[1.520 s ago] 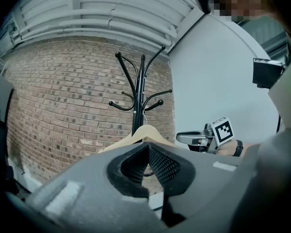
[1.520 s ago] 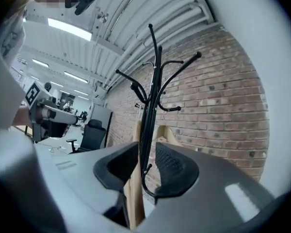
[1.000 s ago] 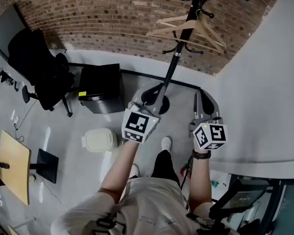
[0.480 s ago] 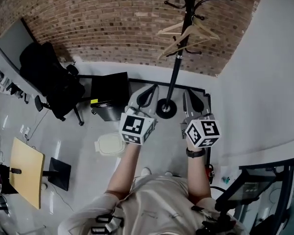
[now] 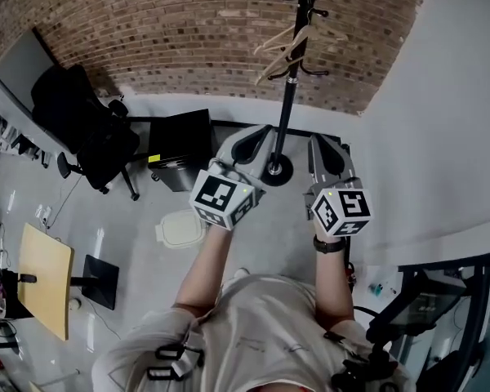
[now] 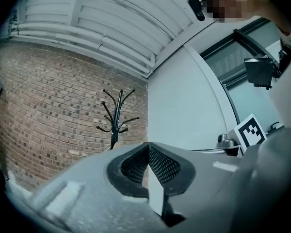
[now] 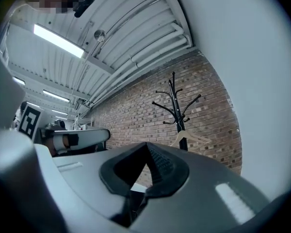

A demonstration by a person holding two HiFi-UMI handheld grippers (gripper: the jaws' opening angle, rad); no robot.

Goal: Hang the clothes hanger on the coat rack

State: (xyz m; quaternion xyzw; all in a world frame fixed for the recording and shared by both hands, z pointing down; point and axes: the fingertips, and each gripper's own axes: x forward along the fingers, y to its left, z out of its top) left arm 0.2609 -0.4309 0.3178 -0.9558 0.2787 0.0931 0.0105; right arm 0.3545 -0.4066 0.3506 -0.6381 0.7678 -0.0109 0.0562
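The black coat rack [image 5: 287, 96] stands against the brick wall, and the pale wooden hanger [image 5: 282, 49] hangs from one of its upper hooks. The right gripper view shows the same rack [image 7: 177, 106] and hanger [image 7: 188, 137] straight ahead, some way off. My left gripper [image 5: 257, 135] is shut and holds nothing; it points at the rack's base from the left. My right gripper [image 5: 322, 144] is also shut and empty, just to the right of the base. In the left gripper view the rack [image 6: 115, 118] shows above the closed jaw tips [image 6: 148, 144].
A black office chair [image 5: 90, 133] and a black cabinet [image 5: 180, 147] stand left of the rack. A white bin [image 5: 178, 229] sits on the floor by my left arm. A wooden desk top [image 5: 41, 280] is at the far left. A white wall [image 5: 441, 137] runs along the right.
Both grippers have pulled back from the rack and risen a little, empty and shut. The left one no longer overlaps the pole. The hanger stays on its hook.
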